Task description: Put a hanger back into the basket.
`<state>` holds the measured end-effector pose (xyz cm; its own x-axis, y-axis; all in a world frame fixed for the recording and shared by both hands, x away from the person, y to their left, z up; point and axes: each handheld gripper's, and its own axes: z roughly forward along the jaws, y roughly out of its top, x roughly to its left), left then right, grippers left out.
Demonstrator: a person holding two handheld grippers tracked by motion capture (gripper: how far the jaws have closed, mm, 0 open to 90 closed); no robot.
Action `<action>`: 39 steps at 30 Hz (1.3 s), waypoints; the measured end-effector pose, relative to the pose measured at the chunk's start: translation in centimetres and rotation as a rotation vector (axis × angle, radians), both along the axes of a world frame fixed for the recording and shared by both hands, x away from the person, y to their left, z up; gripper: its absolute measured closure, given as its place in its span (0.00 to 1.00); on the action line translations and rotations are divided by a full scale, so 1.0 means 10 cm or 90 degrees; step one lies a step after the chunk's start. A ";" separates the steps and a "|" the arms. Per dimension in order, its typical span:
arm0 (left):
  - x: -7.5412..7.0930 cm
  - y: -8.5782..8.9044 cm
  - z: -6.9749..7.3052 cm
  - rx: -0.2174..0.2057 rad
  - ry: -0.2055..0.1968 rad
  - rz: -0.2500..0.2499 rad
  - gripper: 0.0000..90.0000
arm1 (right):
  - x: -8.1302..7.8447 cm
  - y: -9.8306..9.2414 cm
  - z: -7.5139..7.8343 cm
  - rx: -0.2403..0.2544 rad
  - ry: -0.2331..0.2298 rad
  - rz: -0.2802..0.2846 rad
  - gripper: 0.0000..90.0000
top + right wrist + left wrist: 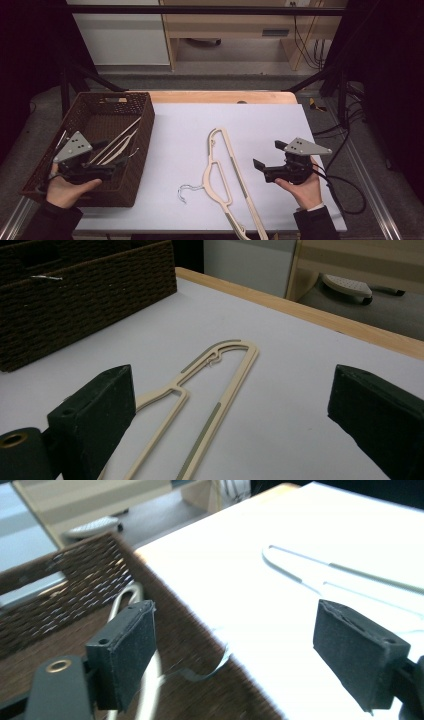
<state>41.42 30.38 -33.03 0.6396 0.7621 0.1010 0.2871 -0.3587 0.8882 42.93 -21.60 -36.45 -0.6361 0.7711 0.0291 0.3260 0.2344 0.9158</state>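
Hangers [114, 145] in basket [134, 150] just under L tool [117, 162], jaws spread, empty; R tool [265, 159] spread too.

Hanger [227, 175] on table: lower end cut off by bottom edge of high view; in right gripper view its near end is hidden behind the left-hand jaw. Hangers in basket [107, 114]: partly hidden behind left gripper [117, 167]; count unclear. Left gripper view: pale hanger [150, 670] there is blurred.

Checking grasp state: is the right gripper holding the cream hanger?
No, the right gripper is open, and the cream hanger lies flat on the table, apart from it.
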 end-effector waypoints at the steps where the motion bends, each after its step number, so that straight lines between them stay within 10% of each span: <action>1: -0.02 -0.05 -0.01 -0.008 -0.004 -0.005 0.18 | 0.00 0.00 0.00 0.000 0.000 0.002 0.06; 8: -0.03 -0.38 -0.11 -0.043 -0.004 -0.044 0.15 | -0.03 0.06 0.01 -0.019 0.015 0.014 0.06; 39: -0.03 -0.92 -0.54 0.039 0.078 -0.123 0.10 | -0.05 0.92 -0.10 -0.228 0.140 0.110 0.09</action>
